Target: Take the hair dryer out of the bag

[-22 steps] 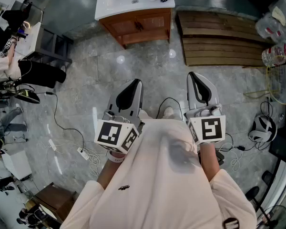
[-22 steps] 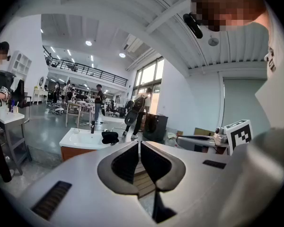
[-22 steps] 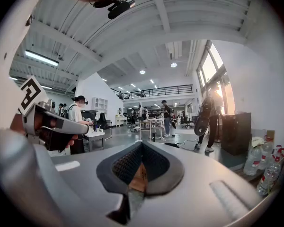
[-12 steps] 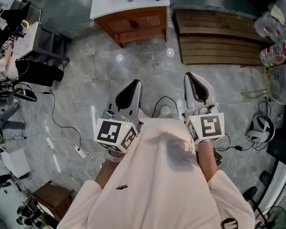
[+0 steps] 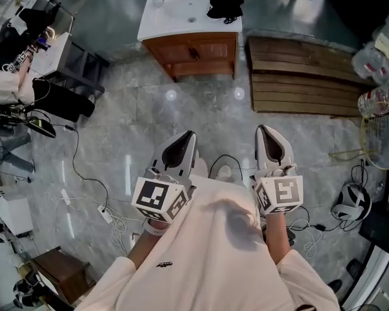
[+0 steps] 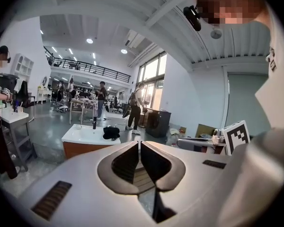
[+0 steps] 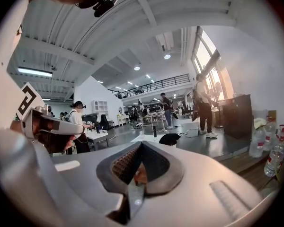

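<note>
Held side by side, nothing gripped: white left gripper (image 5: 187,137) with jaws pressed together, white right gripper (image 5: 265,131) likewise, probably just for carrying. Well beyond both tips, limp black bag (image 5: 225,1) on white-topped wooden cabinet (image 5: 179,19). Hair dryer unseen, presumably inside.

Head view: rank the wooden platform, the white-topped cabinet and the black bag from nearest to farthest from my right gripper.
1. The wooden platform, just ahead of the right gripper, slightly right.
2. The white-topped cabinet, farther ahead, to the left.
3. The black bag, on the cabinet top's far right corner.
</note>
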Motion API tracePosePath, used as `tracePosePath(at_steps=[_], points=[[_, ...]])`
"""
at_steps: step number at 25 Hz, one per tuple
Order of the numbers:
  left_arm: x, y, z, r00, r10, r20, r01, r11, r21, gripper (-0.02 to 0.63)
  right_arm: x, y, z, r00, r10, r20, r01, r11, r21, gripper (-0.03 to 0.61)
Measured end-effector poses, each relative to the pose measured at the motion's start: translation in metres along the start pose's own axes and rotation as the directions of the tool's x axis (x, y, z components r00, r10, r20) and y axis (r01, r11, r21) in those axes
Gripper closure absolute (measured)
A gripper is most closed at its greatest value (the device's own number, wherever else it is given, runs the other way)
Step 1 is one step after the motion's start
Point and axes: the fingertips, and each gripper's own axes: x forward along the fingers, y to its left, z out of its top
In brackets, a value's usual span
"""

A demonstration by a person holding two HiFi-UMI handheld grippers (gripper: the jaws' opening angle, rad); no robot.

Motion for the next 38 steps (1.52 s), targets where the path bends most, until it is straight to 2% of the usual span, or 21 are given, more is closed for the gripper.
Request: tracePosePath(at_steps=[4, 8, 13, 21, 26, 30, 38], points=[[0.007, 0.007, -0.004, 1.000, 0.000, -0.015, 0.000, 1.000, -0.011, 0.592, 0.011, -0.003, -0.001, 1.000, 0.001, -0.010, -0.001, 1.000, -0.004, 0.566], [0.019, 0.025, -0.009, 0.999, -0.003, -0.041, 0.000, 0.999, -0.054, 0.592, 0.026, -0.006, -0.008, 0.999, -0.005, -0.036, 0.005, 1.000, 0.010, 0.567], [0.058, 0.044, 0.003, 0.998, -0.045, -0.045, 0.042, 0.997, -0.065, 0.592, 0.050, -0.027, -0.002, 0.997, -0.054, -0.048, 0.054, 0.999, 0.003, 0.566], [0.133, 0.089, 0.052, 0.995, -0.095, -0.002, 0.094, 0.990, -0.101, 0.592, 0.128, -0.068, 0.023, 0.990, -0.119, -0.076, 0.121, 0.993, 0.017, 0.566], [0.176, 0.144, 0.089, 0.991, -0.128, 0.028, 0.131, 0.982, -0.135, 0.592, 0.197, -0.070, 0.052, 0.989, -0.126, -0.070, 0.126, 0.992, -0.006, 0.566], [0.210, 0.186, 0.119, 0.988, -0.143, 0.064, 0.150, 0.981, -0.126, 0.592, 0.247, -0.075, 0.067, 0.986, -0.157, -0.061, 0.157, 0.988, -0.012, 0.566], [0.257, 0.245, 0.148, 0.981, -0.181, 0.067, 0.188, 0.974, -0.129, 0.592, 0.326, -0.081, 0.081, 0.979, -0.192, -0.070, 0.193, 0.981, 0.007, 0.566]])
